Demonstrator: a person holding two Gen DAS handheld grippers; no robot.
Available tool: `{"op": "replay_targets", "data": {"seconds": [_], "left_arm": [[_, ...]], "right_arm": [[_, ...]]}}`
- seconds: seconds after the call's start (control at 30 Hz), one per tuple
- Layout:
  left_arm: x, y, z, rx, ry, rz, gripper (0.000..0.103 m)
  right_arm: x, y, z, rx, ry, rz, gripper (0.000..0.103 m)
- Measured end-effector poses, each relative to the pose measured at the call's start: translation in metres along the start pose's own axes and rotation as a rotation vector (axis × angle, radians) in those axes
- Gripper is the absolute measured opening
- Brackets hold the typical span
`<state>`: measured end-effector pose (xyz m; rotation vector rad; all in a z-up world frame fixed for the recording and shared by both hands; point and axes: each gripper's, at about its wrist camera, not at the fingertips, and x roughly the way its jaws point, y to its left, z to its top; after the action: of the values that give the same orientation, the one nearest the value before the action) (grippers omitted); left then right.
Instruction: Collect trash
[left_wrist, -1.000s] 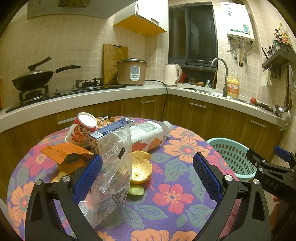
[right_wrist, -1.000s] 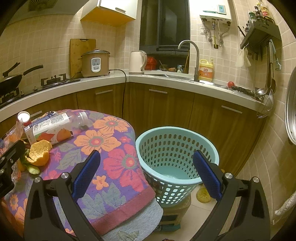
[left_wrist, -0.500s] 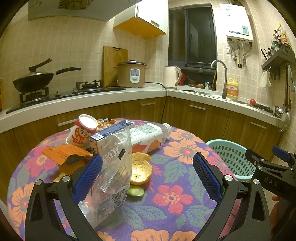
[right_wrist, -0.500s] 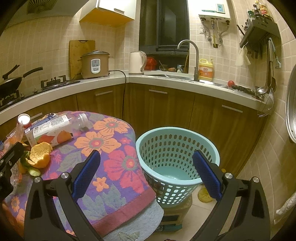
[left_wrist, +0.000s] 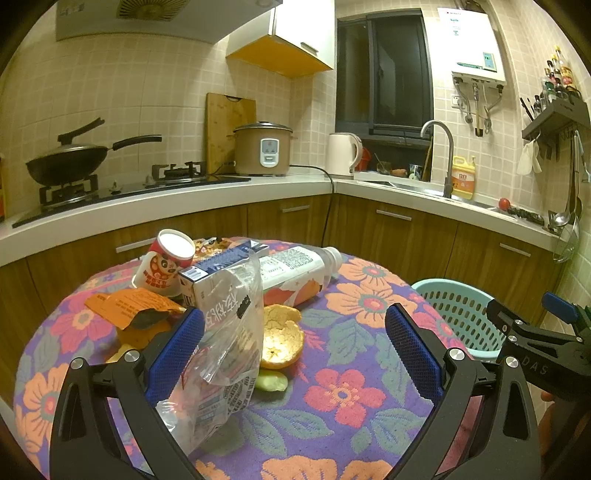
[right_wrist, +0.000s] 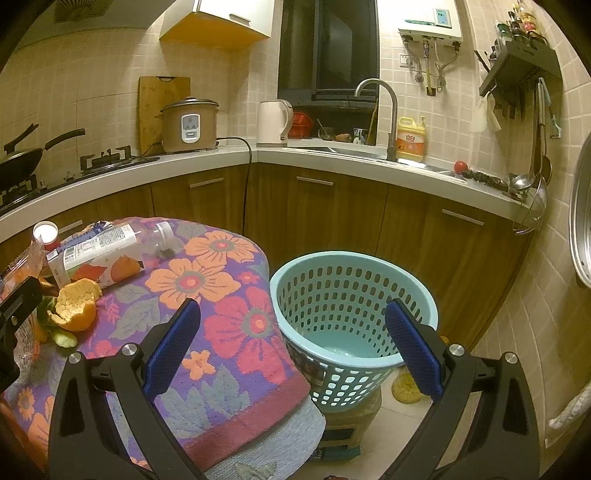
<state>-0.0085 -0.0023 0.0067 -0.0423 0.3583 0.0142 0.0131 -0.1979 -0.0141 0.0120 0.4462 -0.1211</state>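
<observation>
**Floral cloth piled with litter, both my grippers spread wide**

Flowered towelling covers the round table (left_wrist: 354, 417), and the trash sits bunched on its far left part. A clear crinkled plastic bag (left_wrist: 221, 343) stands closest to me, right against the inner face of my left gripper's left finger, so it crowds that side of the gap. Behind it lies a blue-and-white carton (left_wrist: 218, 273), and beside that a plastic bottle (left_wrist: 291, 273) on its side, cap end pointing right. A red-and-white paper cup (left_wrist: 166, 266) tilts behind the carton. An orange torn wrapper (left_wrist: 129, 306) lies to the left. A hollow orange peel (left_wrist: 279, 339) sits just right of the bag, with a pale green vegetable slice (left_wrist: 271, 382) in front of it.

My left gripper (left_wrist: 295, 358) hovers low over the cloth, fingers wide apart, holding nothing. My right gripper (right_wrist: 293, 347) is likewise spread and empty, held off the table's right edge and aimed down toward the pale blue perforated basket (right_wrist: 354, 295), which stands on a low stool beside the table. From that side the peel (right_wrist: 75, 306) and bottle (right_wrist: 110, 247) are well to the left.

Blue ribbed pads (left_wrist: 413, 354) line my black fingers. The wooden cabinets (right_wrist: 332, 214) ring the room behind.
</observation>
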Motion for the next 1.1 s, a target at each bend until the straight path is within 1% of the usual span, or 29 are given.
{"op": "replay_targets", "data": {"seconds": [0.23,0.4,0.53,0.63,0.77,0.87,0.93,1.0,1.07,1.1], "left_arm": [[-0.007,-0.001,0.001,-0.001,-0.014,-0.017,0.095],[-0.034,0.005,0.003,-0.024,-0.024,-0.068,0.095],[-0.054,0.018,-0.006,-0.04,-0.002,-0.075,0.095],[-0.062,0.035,-0.014,-0.055,0.023,-0.024,0.095],[-0.058,0.056,-0.019,-0.08,0.063,0.026,0.095],[-0.046,0.065,-0.018,-0.076,0.103,0.041,0.092],[-0.035,0.064,-0.016,-0.041,0.138,0.051,0.089],[-0.025,0.062,-0.014,-0.017,0.161,0.041,0.087],[-0.015,0.059,-0.013,-0.01,0.18,0.022,0.086],[-0.009,0.058,-0.012,-0.004,0.19,0.017,0.083]], "right_arm": [[-0.001,0.0,0.0,0.0,-0.004,0.003,0.095],[-0.004,0.005,0.0,-0.002,0.001,0.029,0.095],[-0.006,0.016,-0.001,-0.021,0.011,0.068,0.095],[-0.007,0.028,-0.002,-0.041,0.021,0.112,0.095],[-0.007,0.048,0.0,-0.07,0.036,0.187,0.095],[-0.007,0.065,0.005,-0.097,0.036,0.258,0.093],[-0.007,0.077,0.011,-0.126,0.035,0.311,0.091],[-0.002,0.088,0.017,-0.149,0.034,0.366,0.089],[0.006,0.095,0.023,-0.152,0.053,0.412,0.084],[0.012,0.098,0.026,-0.152,0.071,0.435,0.083]]}}
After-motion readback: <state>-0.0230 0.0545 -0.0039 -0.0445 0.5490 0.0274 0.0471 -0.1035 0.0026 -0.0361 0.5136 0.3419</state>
